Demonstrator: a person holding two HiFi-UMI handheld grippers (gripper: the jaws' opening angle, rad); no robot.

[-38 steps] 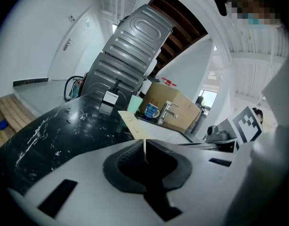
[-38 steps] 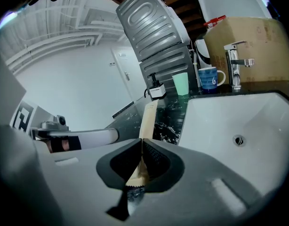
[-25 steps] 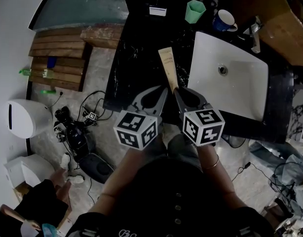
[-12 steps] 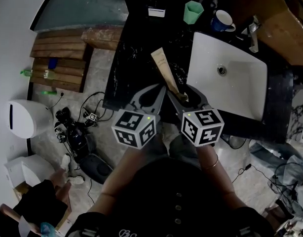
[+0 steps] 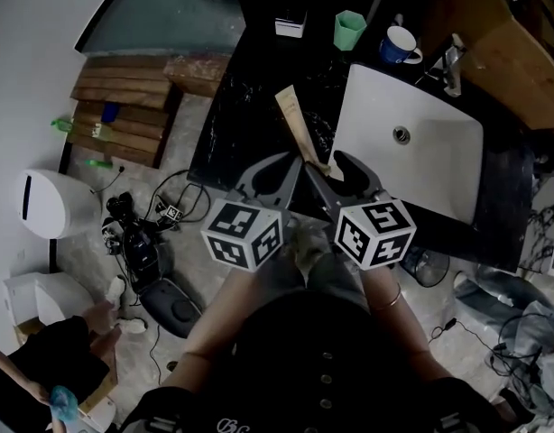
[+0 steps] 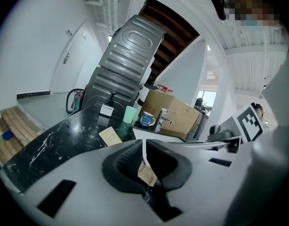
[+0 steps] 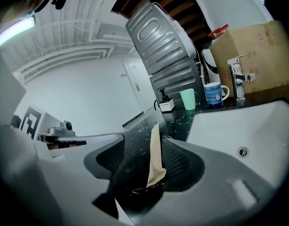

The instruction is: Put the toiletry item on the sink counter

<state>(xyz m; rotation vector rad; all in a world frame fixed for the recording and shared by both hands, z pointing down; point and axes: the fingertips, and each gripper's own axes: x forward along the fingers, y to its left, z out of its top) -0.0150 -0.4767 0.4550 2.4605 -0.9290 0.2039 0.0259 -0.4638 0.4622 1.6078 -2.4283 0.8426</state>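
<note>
right hand-held gripper [image 7: 144, 139]: jaws being opened wide, toiletry tube [image 5: 301, 127] seen loose between them | toiletry tube: seen slantwise over black desk [image 5: 250, 124] beside sink [image 5: 421, 170], lower end hidden by jaws, contact with desk not discernible | left hand-held gripper [image 6: 143, 142]: tips closed together

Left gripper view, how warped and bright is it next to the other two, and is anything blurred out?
Left gripper view: strong fisheye bending inside a dark round border, bright walls, a mosaic patch at top right. Right gripper view: same bending, a glaring light strip at top left. Head view: dim; the black counter swallows detail, the white sink stands out.
</note>
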